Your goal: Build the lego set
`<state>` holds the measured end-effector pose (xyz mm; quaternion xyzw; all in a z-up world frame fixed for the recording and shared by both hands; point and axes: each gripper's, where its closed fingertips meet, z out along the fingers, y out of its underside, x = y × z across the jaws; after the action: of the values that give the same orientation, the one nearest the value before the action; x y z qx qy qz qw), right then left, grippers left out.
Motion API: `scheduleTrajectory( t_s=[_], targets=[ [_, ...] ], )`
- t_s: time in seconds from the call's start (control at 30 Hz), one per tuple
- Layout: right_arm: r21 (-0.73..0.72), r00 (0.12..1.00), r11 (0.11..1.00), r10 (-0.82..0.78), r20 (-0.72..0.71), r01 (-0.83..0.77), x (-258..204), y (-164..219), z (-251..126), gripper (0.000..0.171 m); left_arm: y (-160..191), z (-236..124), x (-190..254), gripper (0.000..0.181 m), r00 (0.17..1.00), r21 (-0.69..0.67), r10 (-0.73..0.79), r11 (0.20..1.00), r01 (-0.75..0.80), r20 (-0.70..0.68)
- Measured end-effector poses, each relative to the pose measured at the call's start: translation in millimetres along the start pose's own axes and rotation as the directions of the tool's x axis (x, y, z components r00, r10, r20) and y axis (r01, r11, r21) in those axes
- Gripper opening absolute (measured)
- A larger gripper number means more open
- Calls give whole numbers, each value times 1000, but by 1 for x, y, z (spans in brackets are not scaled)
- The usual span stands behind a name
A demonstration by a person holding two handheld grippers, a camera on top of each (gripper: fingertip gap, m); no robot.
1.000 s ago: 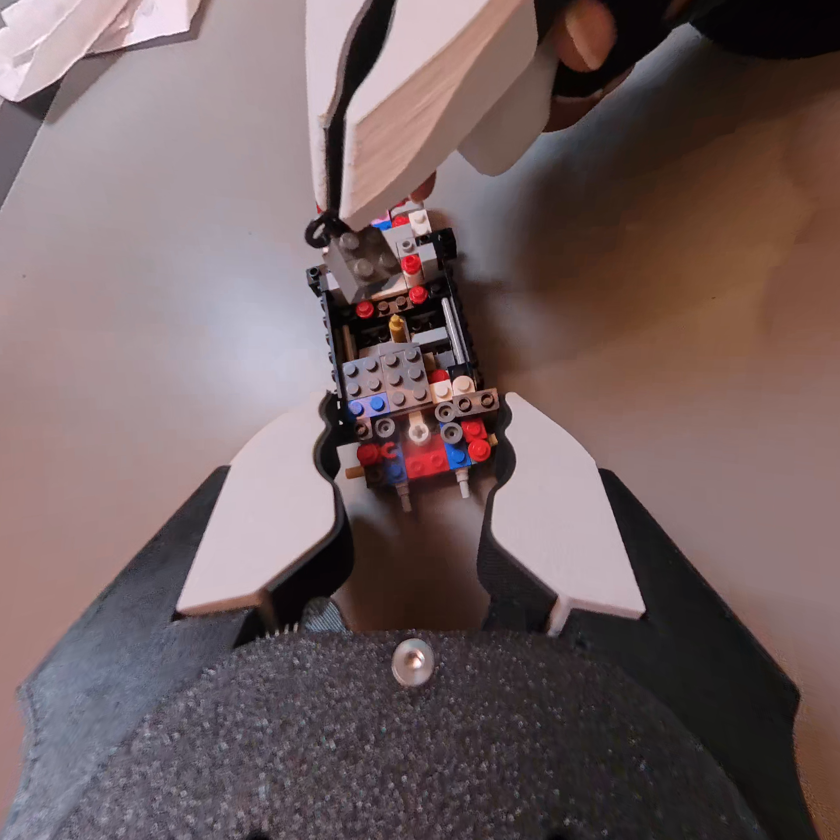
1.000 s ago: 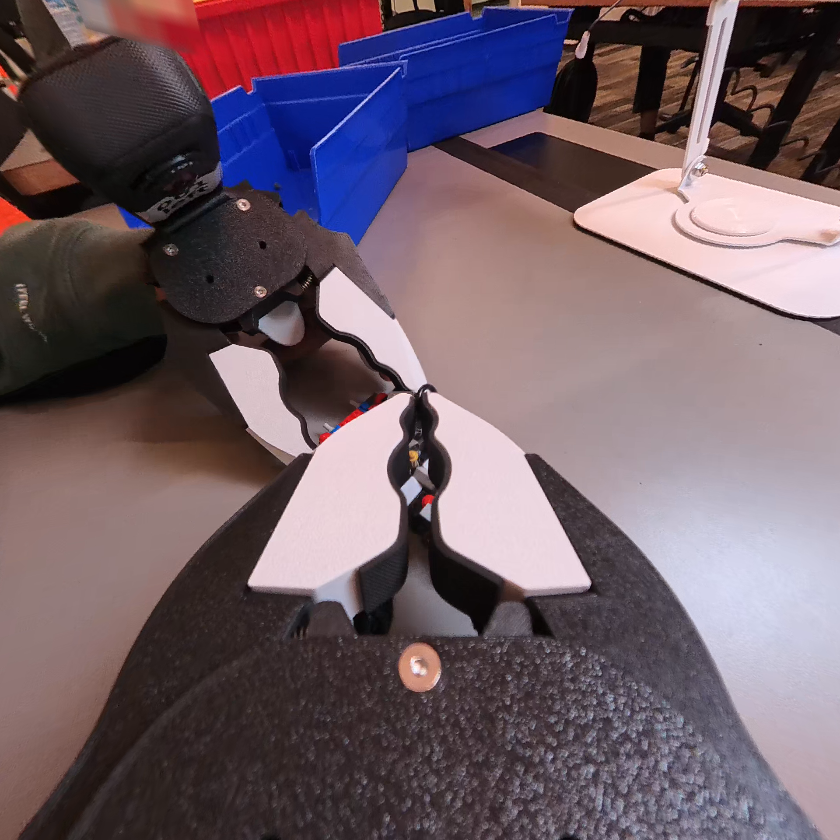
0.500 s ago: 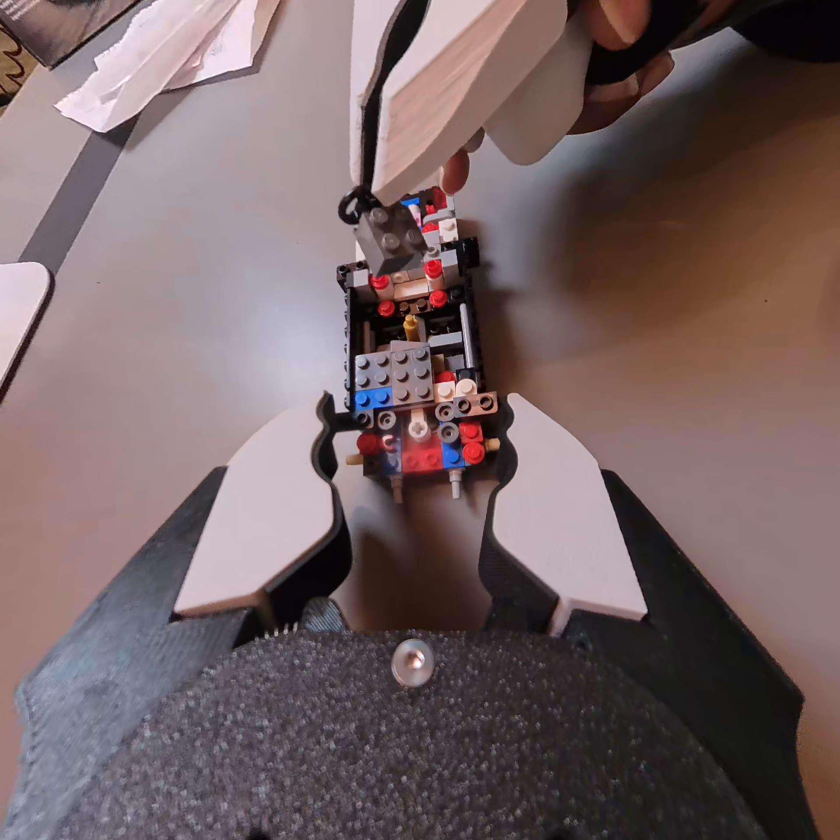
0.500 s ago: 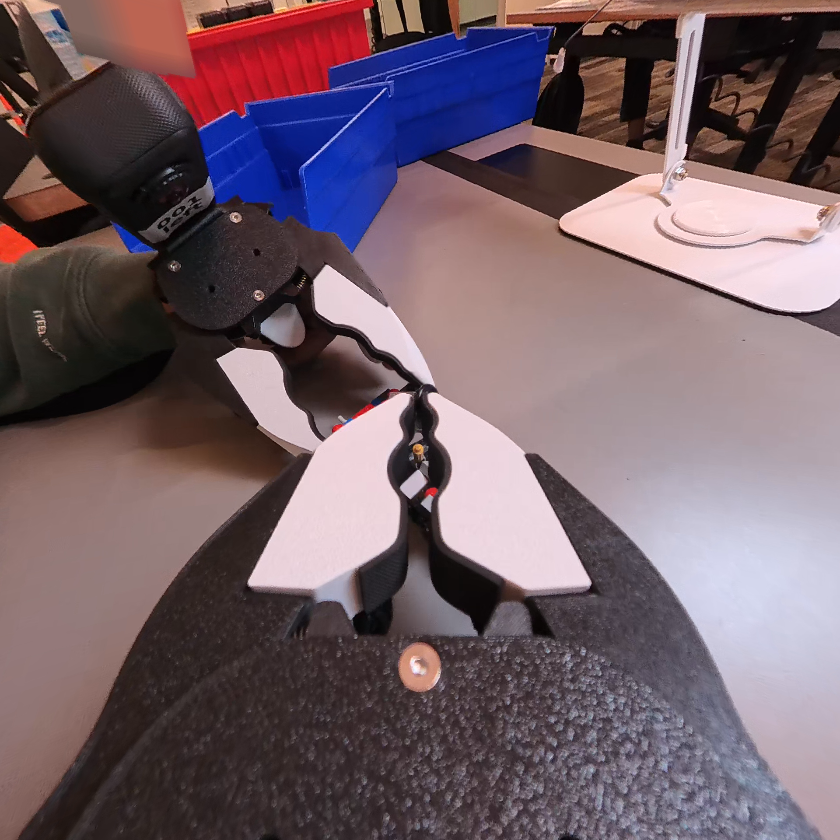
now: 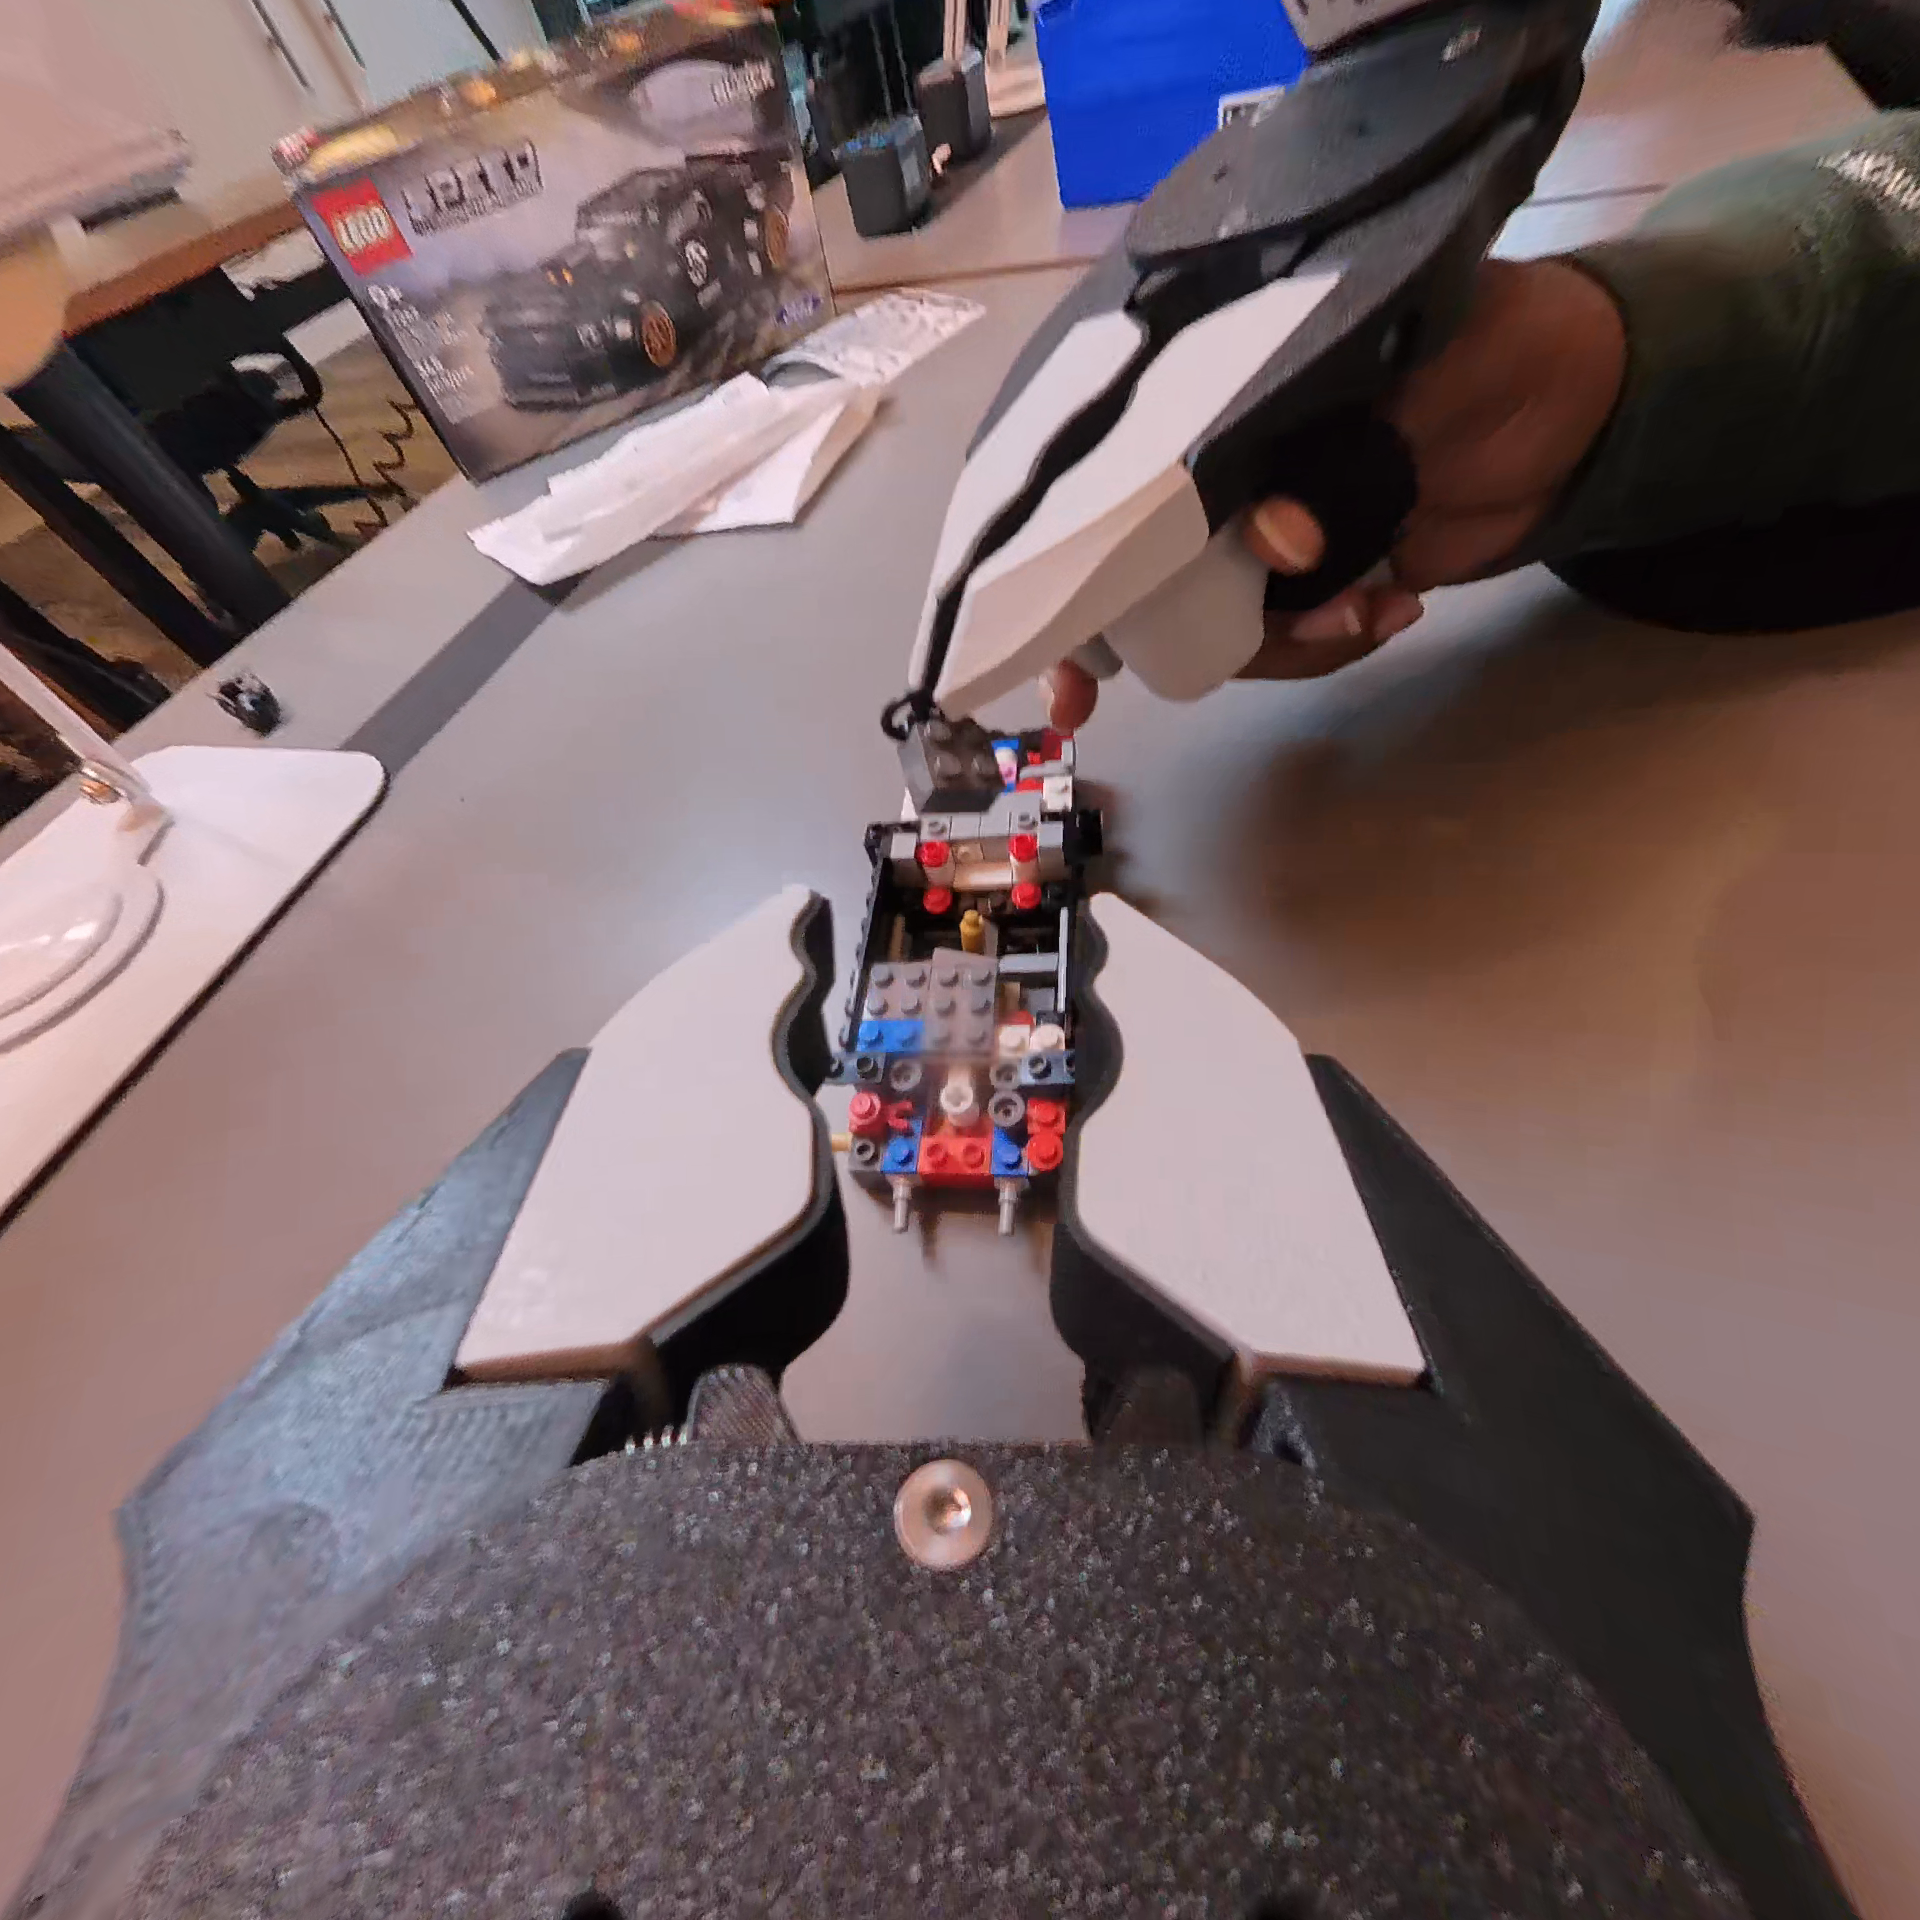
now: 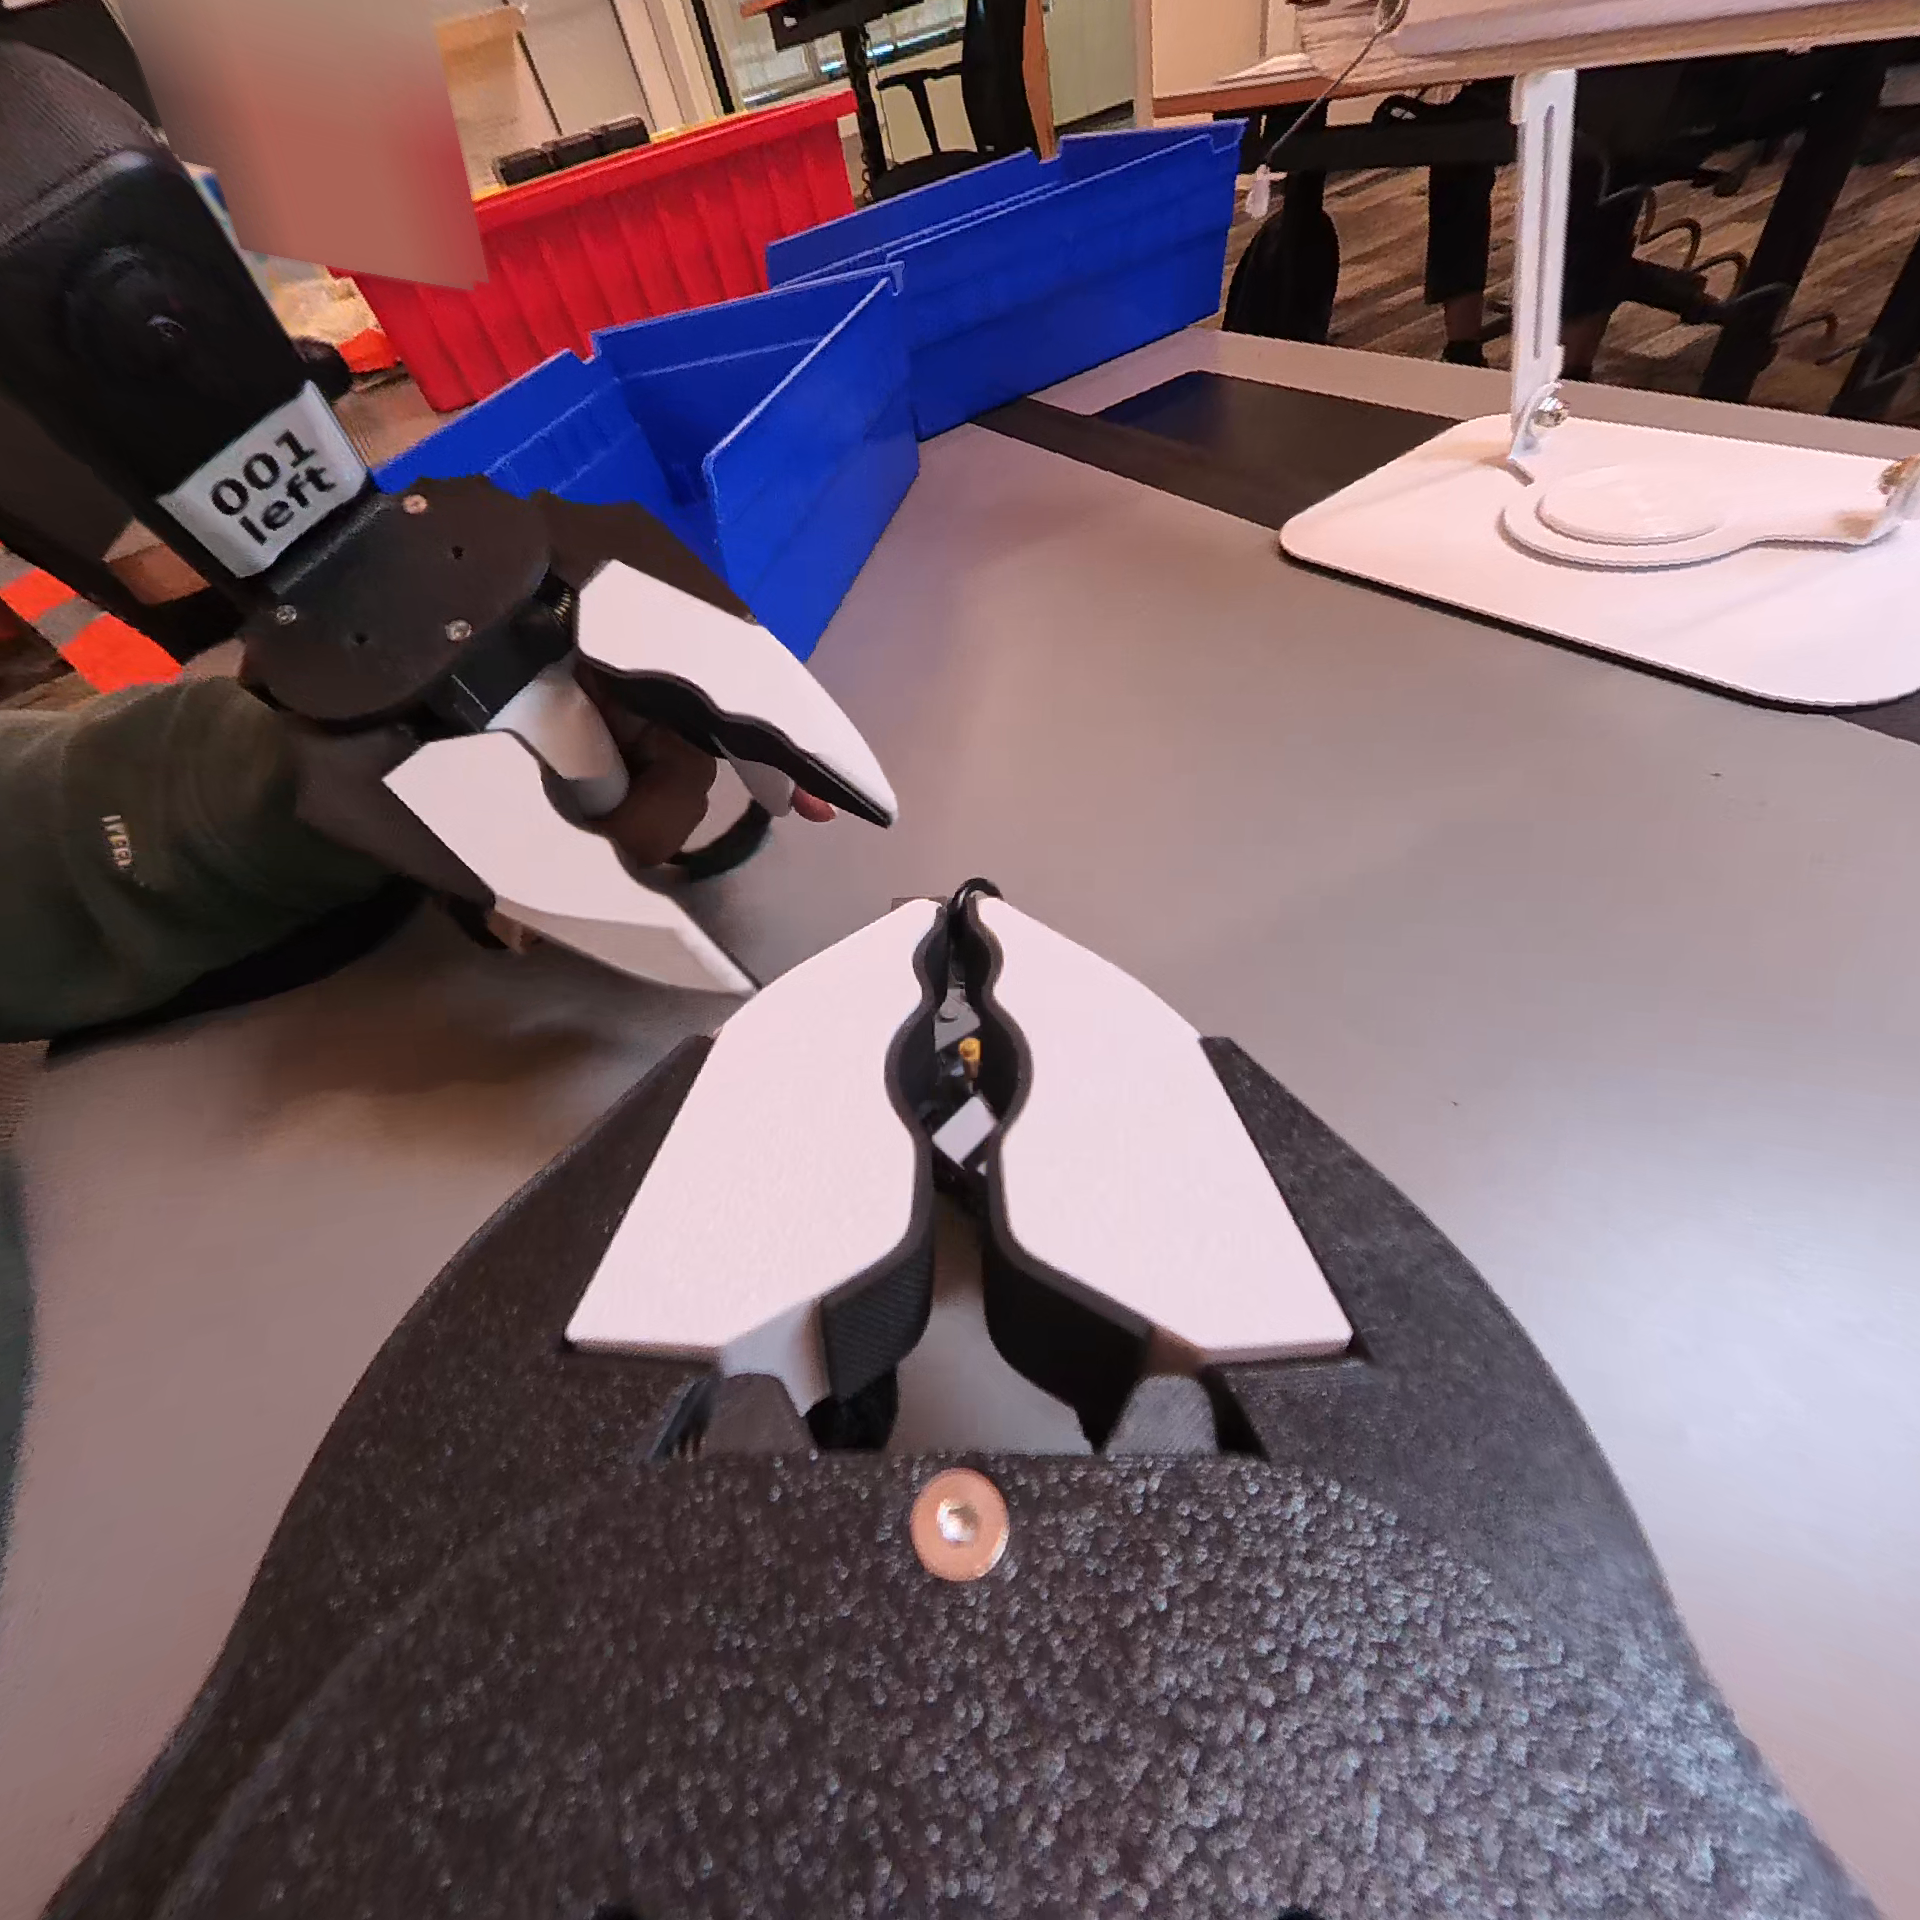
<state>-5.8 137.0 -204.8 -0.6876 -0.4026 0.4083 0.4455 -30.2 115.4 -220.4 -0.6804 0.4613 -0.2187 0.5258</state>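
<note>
Bracing: the left gripper point(image 5: 951, 997) straddles the near half of the partly built lego car chassis point(image 5: 966, 987); its white fingers point(image 5: 675, 1122) stand spread on either side, close to the flanks. Whether they touch the bricks I cannot tell.
Purpose of bracing: judged to keep the chassis from sliding on the grey table point(image 5: 1507, 935) while a part goes on at the far end.
Chassis location: flat on the table, lengthwise between the left fingers, studs up, two light axle pins pointing toward the camera.
Right gripper point(image 5: 935, 707): pressed together at the tips, pinching a dark grey studded brick point(image 5: 951, 764) with a small black loop at the very tip.
Brick position: tilted, at the far end of the chassis; seated or not, I cannot tell.
Purpose of tilt: judged an angled approach, so one edge finds the studs first.
Right wrist view: its own fingers point(image 6: 790, 1143) hide most of the model; only a tan pin and a sliver of bricks show through the gap.
Person's hand point(image 5: 1455, 468): wrapped round the right gripper's handle, one fingertip reaching down beside the chassis end, likely as a guide.
Surroundings: lego set box point(image 5: 561, 239) and folded paper sheets point(image 5: 717, 468) lie well behind; blue bins point(image 6: 831, 416) and a white stand base point(image 6: 1621, 561) are clear of the work.
Risk: pressing a tilted brick may tip the chassis.
</note>
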Motion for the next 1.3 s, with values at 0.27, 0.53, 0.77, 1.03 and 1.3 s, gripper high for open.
scheduleTrajectory(
  t_s=[0.27, 0.53, 0.77, 1.03, 1.3],
  targets=[
    [-7, 997, 999, 32, 76, -32, -20, 2, 6, 2, -13, 1, 8, 30, 996, 32, 78, 996, -79, 42],
    [-39, 992, 998, 51, 114, -47, -27, 6, 7, 2, -8, 4, 14, 19, 989, -28, 139, 990, -137, 55],
    [-85, 989, 996, 38, 145, -25, -28, 13, 7, 2, -4, 2, 18, 18, 988, -38, 156, 987, -155, 20],
    [-78, 985, 997, 36, 170, -23, -32, 12, 6, 3, -9, -2, 20, 18, 983, -13, 182, 983, -181, 11],
    [-71, 987, 996, 67, 145, -57, -31, 10, 7, 2, -9, 1, 17, 19, 950, -23, 297, 955, -296, 95]
  ],
)
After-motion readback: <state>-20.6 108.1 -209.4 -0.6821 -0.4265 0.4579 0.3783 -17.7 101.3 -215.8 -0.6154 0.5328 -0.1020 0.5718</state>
